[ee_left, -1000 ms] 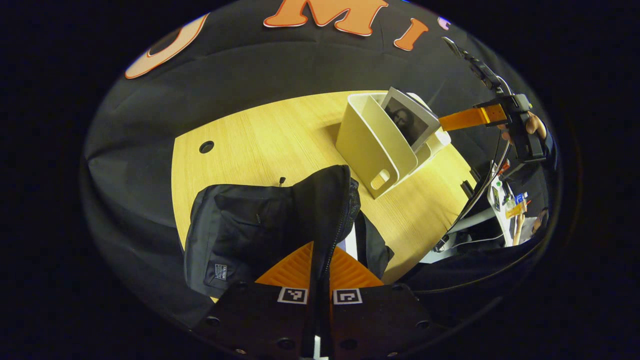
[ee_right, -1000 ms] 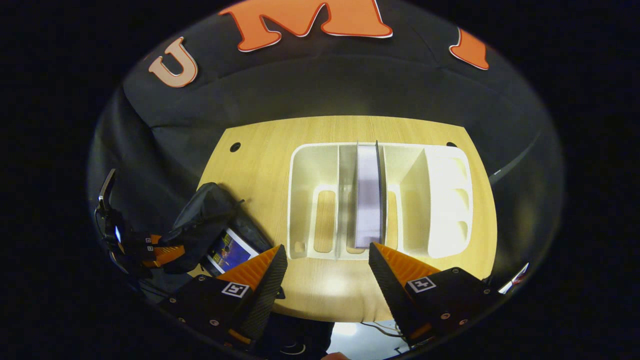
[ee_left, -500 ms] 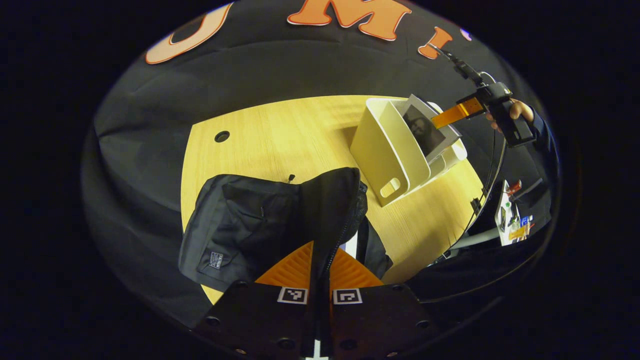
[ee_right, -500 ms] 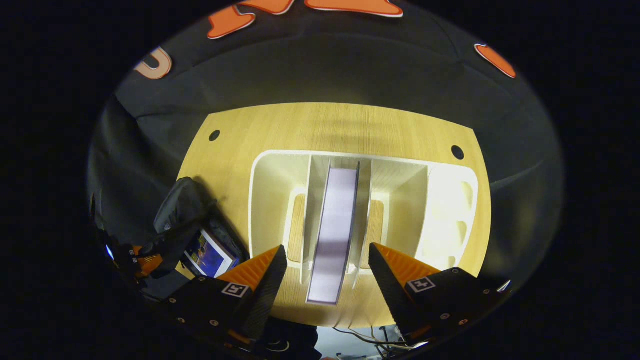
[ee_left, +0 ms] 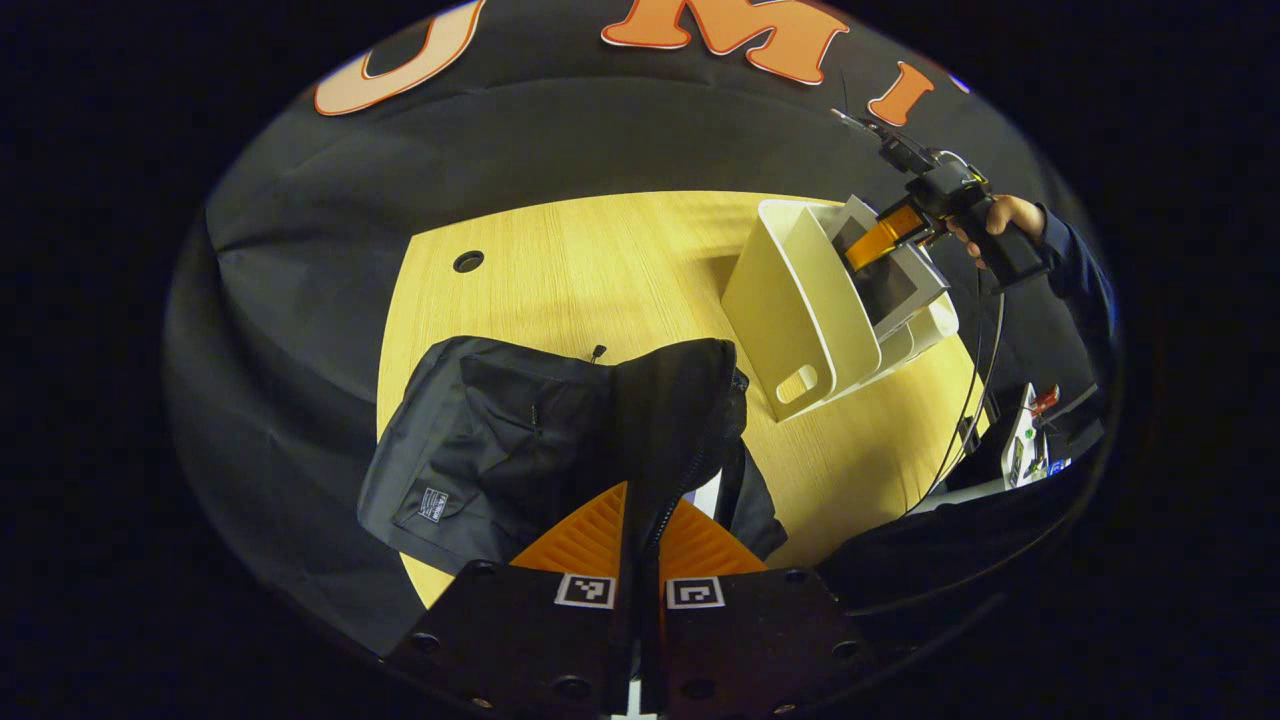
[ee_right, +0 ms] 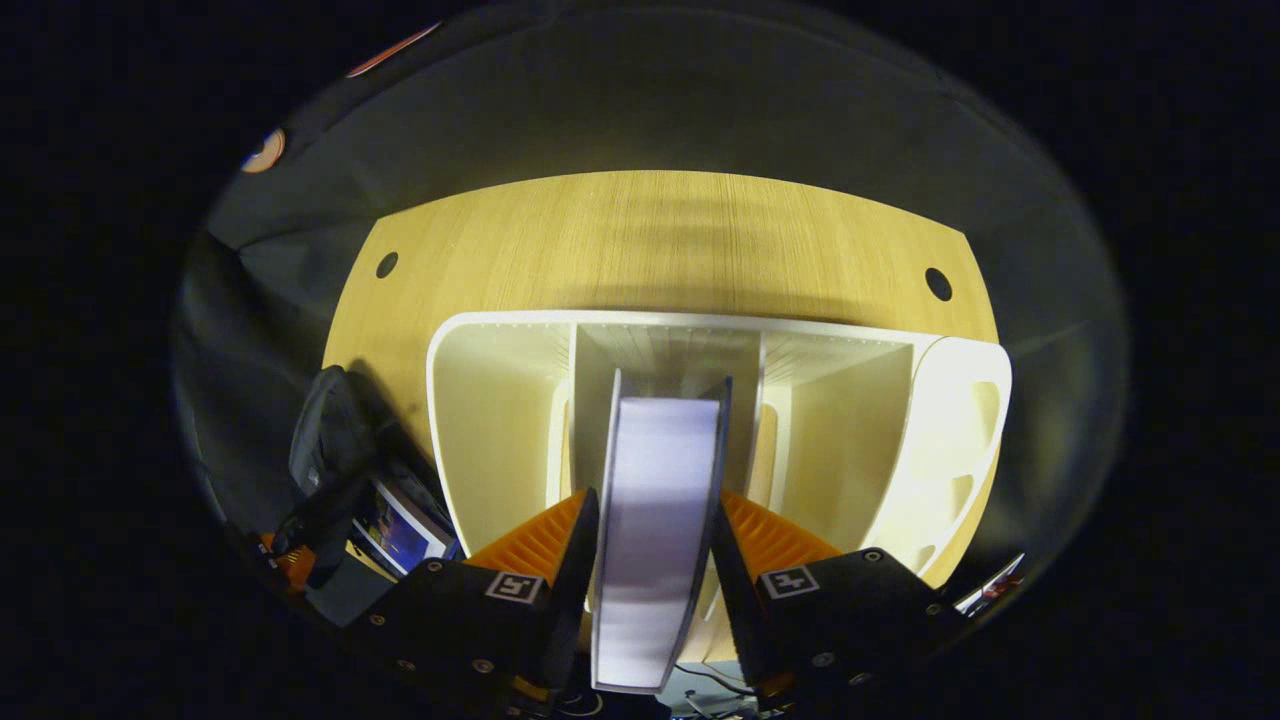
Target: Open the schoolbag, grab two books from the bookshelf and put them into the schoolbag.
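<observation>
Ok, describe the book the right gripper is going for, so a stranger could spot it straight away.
On the wooden table stands a cream bookshelf with upright dividers. The book stands on edge in a middle slot, pale page edges toward the camera, between the right gripper's jaws. It is the one book on the bookshelf; another lies in the schoolbag.

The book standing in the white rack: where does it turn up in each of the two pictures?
Left gripper view: the book is at upper right, leaning in the white rack, with the right tongs reaching onto it.
Right gripper view: the book is at lower centre, edge-on, between the right tongs' two fingers.
Shared landmark: the white rack on the wooden table.
</observation>
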A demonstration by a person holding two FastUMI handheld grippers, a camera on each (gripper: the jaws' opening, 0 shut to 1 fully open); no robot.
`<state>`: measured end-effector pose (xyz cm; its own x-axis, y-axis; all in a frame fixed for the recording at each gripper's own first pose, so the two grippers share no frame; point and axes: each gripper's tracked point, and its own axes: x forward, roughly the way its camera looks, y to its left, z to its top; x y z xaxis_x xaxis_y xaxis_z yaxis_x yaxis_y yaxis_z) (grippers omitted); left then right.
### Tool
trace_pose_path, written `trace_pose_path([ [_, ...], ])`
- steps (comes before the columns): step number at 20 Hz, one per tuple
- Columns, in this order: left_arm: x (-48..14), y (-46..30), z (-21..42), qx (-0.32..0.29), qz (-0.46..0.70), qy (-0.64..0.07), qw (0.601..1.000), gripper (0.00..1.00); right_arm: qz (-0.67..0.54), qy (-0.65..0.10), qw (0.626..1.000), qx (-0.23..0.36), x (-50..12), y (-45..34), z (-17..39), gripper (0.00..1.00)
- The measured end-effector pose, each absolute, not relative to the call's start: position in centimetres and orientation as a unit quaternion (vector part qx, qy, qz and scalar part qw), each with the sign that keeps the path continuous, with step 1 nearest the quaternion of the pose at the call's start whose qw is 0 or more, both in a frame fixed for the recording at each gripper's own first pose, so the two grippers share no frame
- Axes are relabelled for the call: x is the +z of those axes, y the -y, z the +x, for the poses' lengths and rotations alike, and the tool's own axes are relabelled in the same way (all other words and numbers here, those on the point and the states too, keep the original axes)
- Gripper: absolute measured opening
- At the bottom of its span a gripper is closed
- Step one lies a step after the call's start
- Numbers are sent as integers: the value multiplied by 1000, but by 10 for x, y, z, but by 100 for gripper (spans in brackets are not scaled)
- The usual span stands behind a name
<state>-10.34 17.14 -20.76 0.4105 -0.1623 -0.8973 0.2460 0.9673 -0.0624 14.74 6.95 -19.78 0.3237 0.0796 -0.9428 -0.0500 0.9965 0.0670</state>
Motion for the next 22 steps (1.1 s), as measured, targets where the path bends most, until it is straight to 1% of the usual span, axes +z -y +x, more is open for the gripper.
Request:
trace_pose_path([
  [1,-207,-170,-105,-122,40,-530,838,5,8,-578,815,38,-200,-69,149,62],
  [2,-208,-170,-104,-122,40,-531,838,5,2,-581,813,35,-203,-67,149,55],
  [4,-209,-169,-102,-125,42,-529,838,5,3,-586,810,27,-203,-67,147,45],
  [5,-208,-170,-102,-128,41,-529,838,5,3,-586,810,17,-203,-64,147,50],
  [6,-207,-170,-102,-134,42,-529,837,5,1,-585,811,10,-201,-62,144,41],
  [11,-211,-172,-99,-163,50,-528,832,5,21,-577,816,10,-181,-68,120,41],
  [14,-211,-171,-97,-184,58,-526,829,5,32,-571,821,-1,-170,-64,100,41],
  [22,-214,-173,-98,-222,66,-518,823,5,77,-556,827,-22,-161,-58,29,41],
])
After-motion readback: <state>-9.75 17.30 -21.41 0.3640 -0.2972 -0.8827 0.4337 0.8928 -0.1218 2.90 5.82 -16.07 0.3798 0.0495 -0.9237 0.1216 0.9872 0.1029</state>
